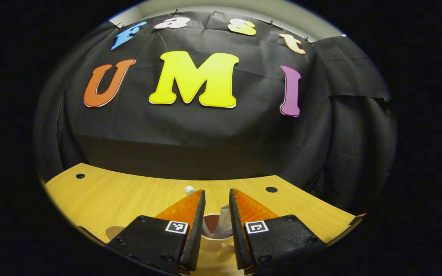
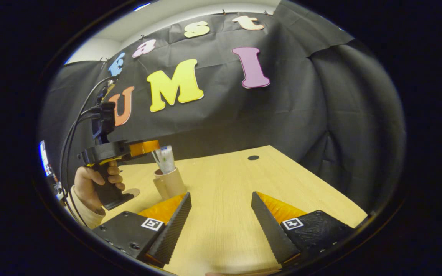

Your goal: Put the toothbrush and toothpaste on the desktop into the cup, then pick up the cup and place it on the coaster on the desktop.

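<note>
Hovering above the cup [image 1: 215, 239], the left gripper [image 1: 217, 214] looks straight down past its own two fingers, which stand only a narrow gap apart, with the toothpaste [image 1: 224, 226] and the toothbrush [image 1: 190, 189] poking up between them; whether the pads actually press on either one I cannot tell, since some light shows on both sides of the tube. Both items already stand upright in the cup, leaning toward its rim, so the first half of the job looks finished and the cup itself is what needs grasping next. From the right gripper view the same cup [image 2: 169, 182] sits at about ten o'clock on the wooden desk [image 2: 225, 214], with the tube [image 2: 166, 159] and brush handle rising out of it and the left gripper [image 2: 144, 147] poised over their tops, held by a hand [image 2: 94, 184] wrapped around its black grip. That high position probably suits dropping things in rather than lifting the cup, so a lower approach around the cup's wall seems likely to be needed. A small pale disc, perhaps the coaster [image 2: 131, 191], lies flat on the desk at about nine o'clock, just beside the cup's handle side. The right gripper [image 2: 221, 214] hangs low over bare desk with its fingers spread wide and nothing between them, apparently kept clear of the work.
</note>
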